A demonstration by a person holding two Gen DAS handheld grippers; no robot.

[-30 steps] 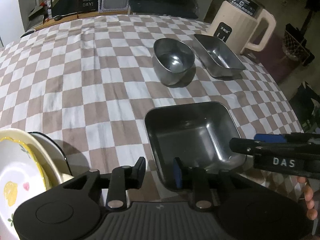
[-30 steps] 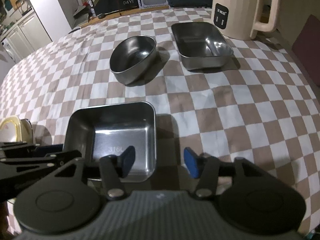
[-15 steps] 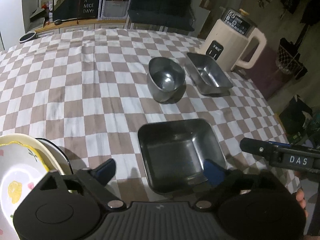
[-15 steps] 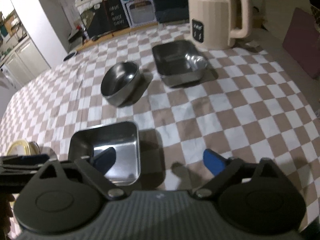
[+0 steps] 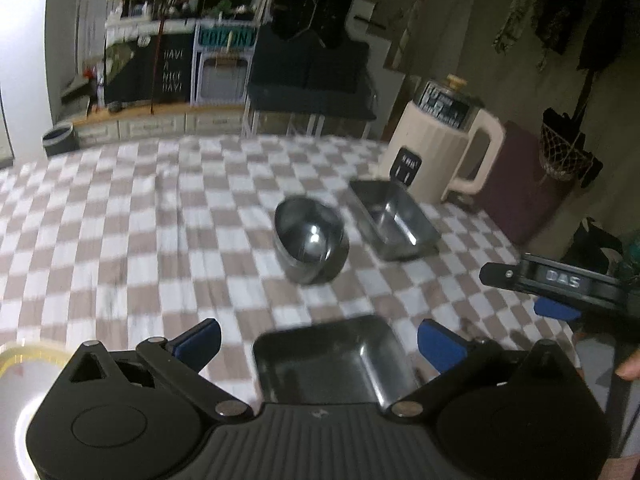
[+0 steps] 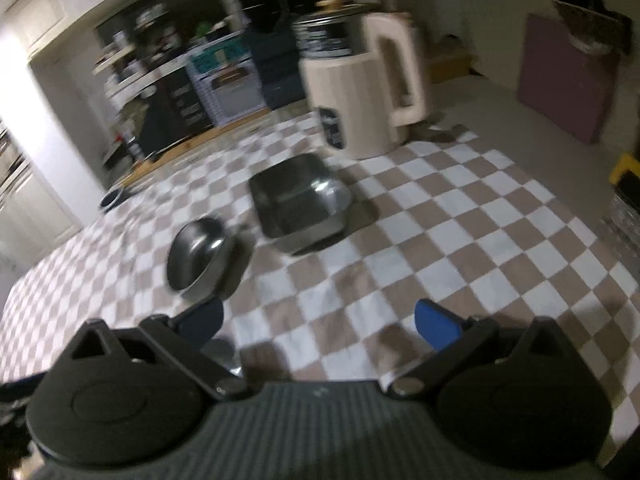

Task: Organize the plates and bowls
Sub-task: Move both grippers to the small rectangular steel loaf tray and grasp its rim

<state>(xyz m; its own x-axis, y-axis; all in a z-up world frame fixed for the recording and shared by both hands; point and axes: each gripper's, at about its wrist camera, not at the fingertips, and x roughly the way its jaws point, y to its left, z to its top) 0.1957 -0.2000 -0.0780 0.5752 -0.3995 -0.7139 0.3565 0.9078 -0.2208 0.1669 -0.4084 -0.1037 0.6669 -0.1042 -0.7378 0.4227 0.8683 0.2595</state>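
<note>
At nine o'clock in the left wrist view, the yellow-rimmed plate [image 5: 24, 364] shows only as an edge at the bottom corner, on the checked tablecloth [image 5: 120, 240]. The left gripper [image 5: 318, 342] hangs above the cloth with its blue-padded fingers [image 5: 200, 340] spread wide; its jaws have just been opening, and nothing is pinched between them. Seen between them, lower down at six o'clock, the near square steel dish [image 5: 332, 360] lies flat on the cloth, clear of both pads. At twelve o'clock from that dish stands the round steel bowl [image 5: 310, 238], and just beside it at about two o'clock the far steel tray [image 5: 394, 220], with the cream kettle [image 5: 436, 148] behind it. At three o'clock the right gripper [image 5: 556, 304] enters from the edge, a fingertip of the person's hand [image 5: 630, 368] below it.

In the right wrist view the round steel bowl [image 6: 198, 254] sits at ten o'clock, the far steel tray [image 6: 298, 204] at twelve, the cream kettle [image 6: 360, 92] beyond. The right gripper [image 6: 320, 322] also has its fingers [image 6: 438, 328] spread apart, its jaws having just been opening, with only checked cloth between them.
</note>
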